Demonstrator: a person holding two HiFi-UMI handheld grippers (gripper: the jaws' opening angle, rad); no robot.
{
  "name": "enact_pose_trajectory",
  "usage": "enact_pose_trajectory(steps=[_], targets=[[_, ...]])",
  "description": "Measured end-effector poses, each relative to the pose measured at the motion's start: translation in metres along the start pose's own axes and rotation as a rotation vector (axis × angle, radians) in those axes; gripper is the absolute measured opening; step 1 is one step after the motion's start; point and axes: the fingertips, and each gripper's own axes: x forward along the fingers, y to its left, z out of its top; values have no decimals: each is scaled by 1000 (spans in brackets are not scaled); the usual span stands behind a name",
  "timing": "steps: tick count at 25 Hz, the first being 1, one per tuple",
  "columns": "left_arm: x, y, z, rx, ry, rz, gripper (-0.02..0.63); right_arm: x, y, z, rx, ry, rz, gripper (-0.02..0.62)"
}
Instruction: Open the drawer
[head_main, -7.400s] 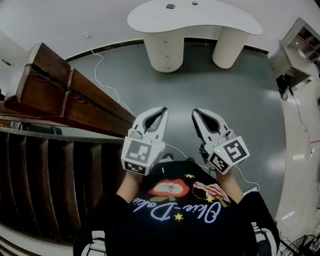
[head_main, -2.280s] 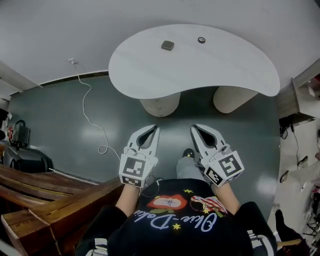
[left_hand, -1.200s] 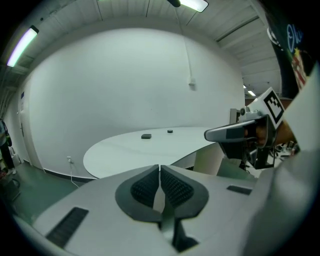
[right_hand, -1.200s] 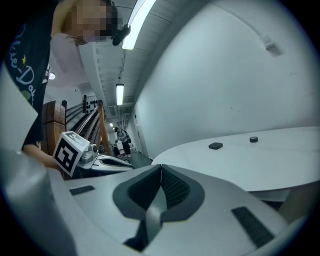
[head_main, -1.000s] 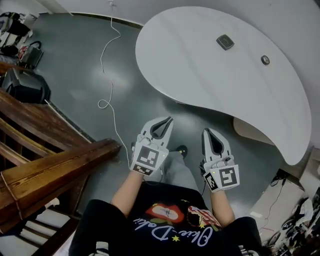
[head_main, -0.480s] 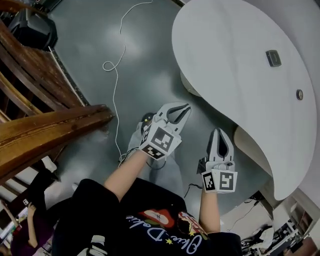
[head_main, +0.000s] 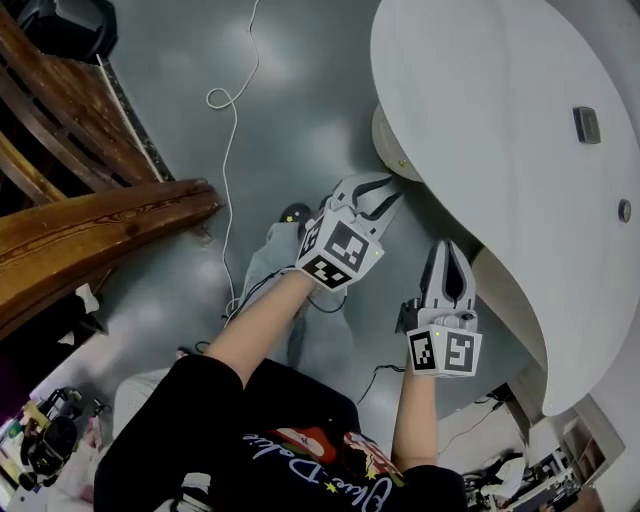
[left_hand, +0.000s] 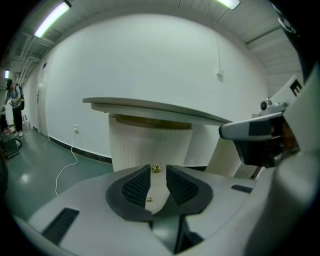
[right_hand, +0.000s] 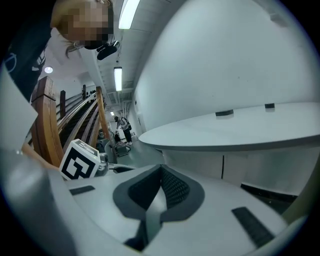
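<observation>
Head view showed both forearms reaching forward. Left tool pointed at the drawer knob under the worktop, jaws just parting, empty. Right tool was pressed together.

Even bright light, fisheye-warped edges

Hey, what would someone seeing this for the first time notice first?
The big white curved table fills the head view's right, with a dark wooden rail at left. The left gripper, jaws just opening with nothing between them, points at a brass knob on the table's pedestal; the right gripper hangs shut beside it.
</observation>
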Motion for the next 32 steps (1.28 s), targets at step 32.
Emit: enact_pose_trajectory(steps=[32], targets=[[122,10,-49,-169,26,-10,140,0,-18,-21,18,70,-41,0]])
